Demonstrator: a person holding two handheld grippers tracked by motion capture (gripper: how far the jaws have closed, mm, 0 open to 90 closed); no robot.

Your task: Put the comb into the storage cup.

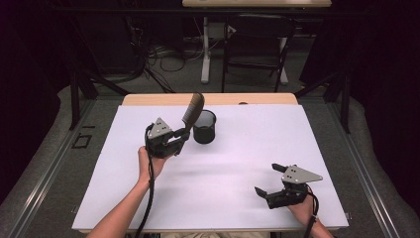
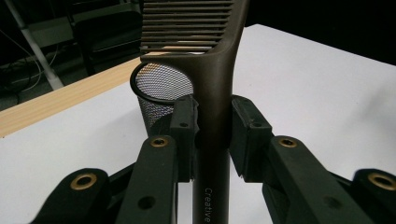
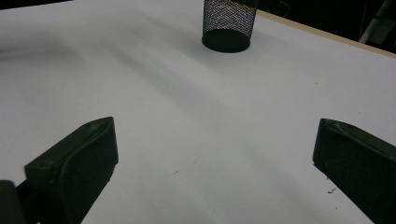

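Two grippers sit over the white bench (image 1: pixel 223 173) in the high view. Your left gripper (image 1: pixel 182 137) clamps a brown comb (image 1: pixel 193 110) by its handle, teeth end up and tilted toward the far side, just beside a black mesh cup (image 1: pixel 204 127) and overlapping its near-left rim from this angle; whether comb and cup touch you cannot tell here. Your right gripper (image 1: pixel 266 179) rests near the front right corner, jaws spread wide around nothing.

From the left gripper view, both pads (image 2: pixel 184 126) press the comb's handle (image 2: pixel 212 135). Its teeth run off the top edge, and the word "Creative" on the handle is cut off at the bottom. The cup (image 2: pixel 156 93) stands behind, half hidden by comb and pad.

From the right gripper view, the jaws stand far apart above bare bench (image 3: pixel 196 121). The cup (image 3: pixel 227 28) stands well ahead, its rim cropped off.
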